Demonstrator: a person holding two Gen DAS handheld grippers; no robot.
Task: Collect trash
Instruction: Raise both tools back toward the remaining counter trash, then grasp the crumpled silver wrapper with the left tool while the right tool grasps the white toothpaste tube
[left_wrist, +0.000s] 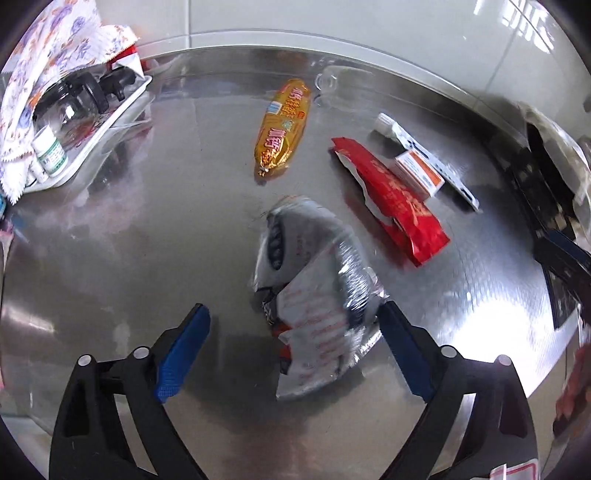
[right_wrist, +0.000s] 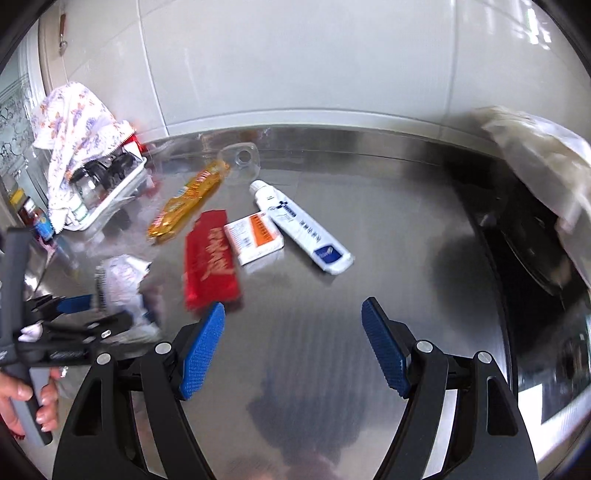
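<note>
A crumpled silver wrapper (left_wrist: 314, 291) lies on the steel counter (left_wrist: 129, 240) between the wide-open fingers of my left gripper (left_wrist: 293, 314), not gripped. Beyond it lie a golden snack packet (left_wrist: 282, 129), a red wrapper (left_wrist: 391, 199), a small orange-and-white box (left_wrist: 419, 171) and a white tube (left_wrist: 424, 155). My right gripper (right_wrist: 293, 314) is open and empty over bare counter, with the red wrapper (right_wrist: 210, 258), the box (right_wrist: 253, 236), the white tube (right_wrist: 299, 225) and the golden packet (right_wrist: 188, 203) ahead of it. The left gripper (right_wrist: 107, 299) and silver wrapper (right_wrist: 120, 280) show at its left.
A white tray (left_wrist: 107, 122) with dark glassware and small bottles, draped with a flowered cloth (left_wrist: 48, 62), stands at the back left. A clear plastic piece (right_wrist: 242, 158) lies near the wall. A dark sink or bin with a pale bag (right_wrist: 546, 177) sits at the right.
</note>
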